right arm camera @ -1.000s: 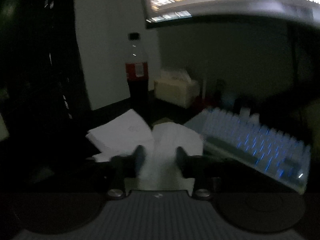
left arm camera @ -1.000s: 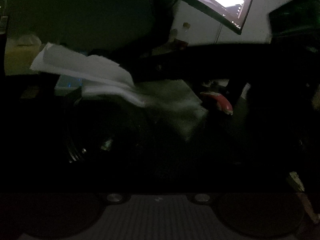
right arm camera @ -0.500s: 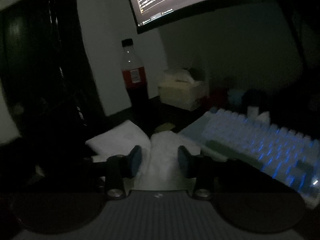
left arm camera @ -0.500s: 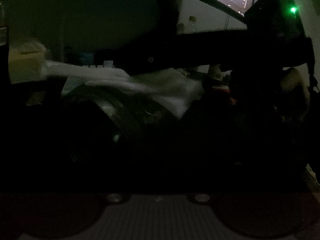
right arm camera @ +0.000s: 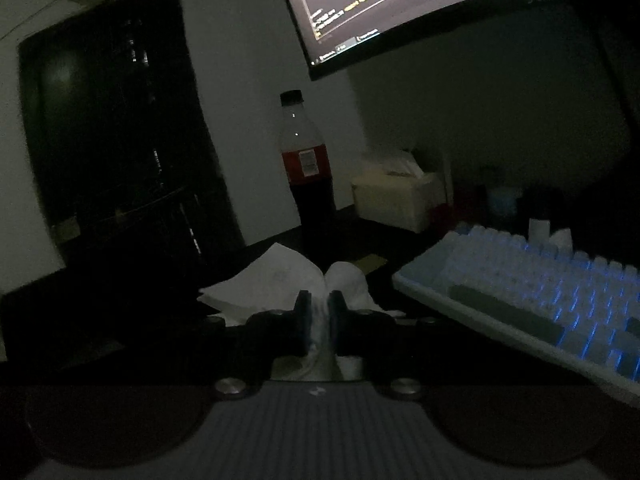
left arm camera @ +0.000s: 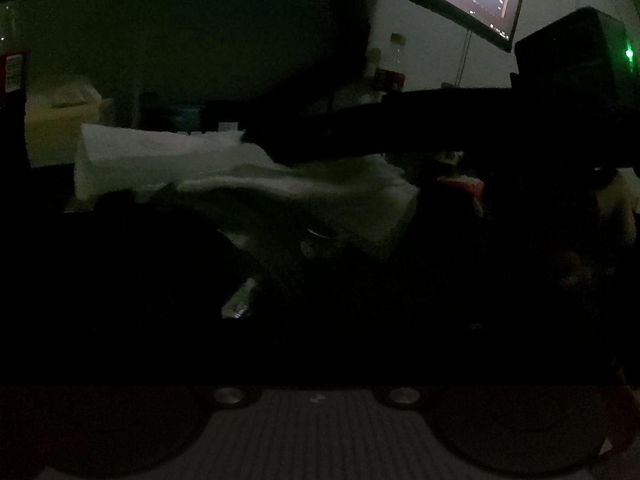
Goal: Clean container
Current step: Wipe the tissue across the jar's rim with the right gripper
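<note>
The scene is very dark. My right gripper (right arm camera: 319, 312) is shut on a white paper tissue (right arm camera: 280, 280) that spreads out past the fingertips. In the left wrist view the same tissue (left arm camera: 224, 160) hangs from the right gripper's dark arm (left arm camera: 400, 128), which reaches in from the right. Under the tissue lies a dark round container (left arm camera: 240, 304), with only faint glints showing. My left gripper's fingers are lost in the dark, so its state does not show.
A cola bottle (right arm camera: 308, 176) stands ahead of the right gripper. A tissue box (right arm camera: 400, 200) sits behind it. A backlit keyboard (right arm camera: 540, 296) lies at the right. A monitor (right arm camera: 440, 0) hangs above. A dark cabinet (right arm camera: 112, 120) is at the left.
The right gripper's jaws have closed on the tissue; they stood apart around it before. In the left wrist view the tissue and right arm have shifted over the container.
</note>
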Available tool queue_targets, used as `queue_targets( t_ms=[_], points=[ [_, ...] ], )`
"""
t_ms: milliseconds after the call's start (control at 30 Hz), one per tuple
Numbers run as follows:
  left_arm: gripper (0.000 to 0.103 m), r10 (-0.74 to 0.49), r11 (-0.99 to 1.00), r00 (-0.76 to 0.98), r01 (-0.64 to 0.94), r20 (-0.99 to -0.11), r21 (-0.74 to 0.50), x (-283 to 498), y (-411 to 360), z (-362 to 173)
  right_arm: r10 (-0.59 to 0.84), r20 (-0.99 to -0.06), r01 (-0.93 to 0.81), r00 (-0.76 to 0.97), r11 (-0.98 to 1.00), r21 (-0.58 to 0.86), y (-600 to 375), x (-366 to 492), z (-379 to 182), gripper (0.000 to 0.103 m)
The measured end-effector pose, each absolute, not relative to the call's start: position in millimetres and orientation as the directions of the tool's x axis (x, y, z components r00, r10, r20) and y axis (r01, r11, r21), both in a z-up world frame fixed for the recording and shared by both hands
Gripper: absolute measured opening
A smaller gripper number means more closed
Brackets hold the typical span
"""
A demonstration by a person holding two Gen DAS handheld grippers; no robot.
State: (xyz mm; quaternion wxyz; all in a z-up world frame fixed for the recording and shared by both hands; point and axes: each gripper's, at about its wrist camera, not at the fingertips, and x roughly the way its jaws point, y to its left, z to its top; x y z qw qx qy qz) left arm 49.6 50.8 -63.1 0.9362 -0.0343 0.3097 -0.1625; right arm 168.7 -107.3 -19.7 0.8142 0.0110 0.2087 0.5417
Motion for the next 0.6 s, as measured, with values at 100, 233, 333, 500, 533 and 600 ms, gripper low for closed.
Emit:
queue_targets(
  t_ms=[100, 233, 333, 500, 533, 600],
  points=[
    [0.103, -0.319, 0.947, 0.754, 0.284, -0.574, -0.152, 50, 49, -62, 0.835, -0.353, -0.815, 0.422, 0.52, 0.257, -116, 182, -21, 0.012],
    [0.103, -0.332, 0.943, 0.752, 0.286, -0.569, -0.172, 48, 51, -62, 0.823, -0.346, -0.784, 0.451, 0.551, 0.287, -119, 167, -20, 0.012],
    [0.103, -0.337, 0.941, 0.748, 0.283, -0.572, -0.185, 52, 50, -59, 0.867, -0.32, -0.832, 0.381, 0.472, 0.291, -113, 144, -18, 0.012],
    [0.103, -0.34, 0.939, 0.729, 0.296, -0.595, -0.174, 56, 49, -58, 0.811, -0.34, -0.788, 0.476, 0.565, 0.245, -117, 149, -18, 0.012],
    [0.103, -0.339, 0.939, 0.723, 0.299, -0.602, -0.17, 56, 49, -57, 0.783, -0.353, -0.751, 0.512, 0.608, 0.257, -121, 157, -19, 0.012],
    [0.103, -0.332, 0.941, 0.714, 0.3, -0.616, -0.159, 59, 49, -57, 0.755, -0.373, -0.704, 0.539, 0.647, 0.294, -122, 162, -18, 0.012]
  ],
)
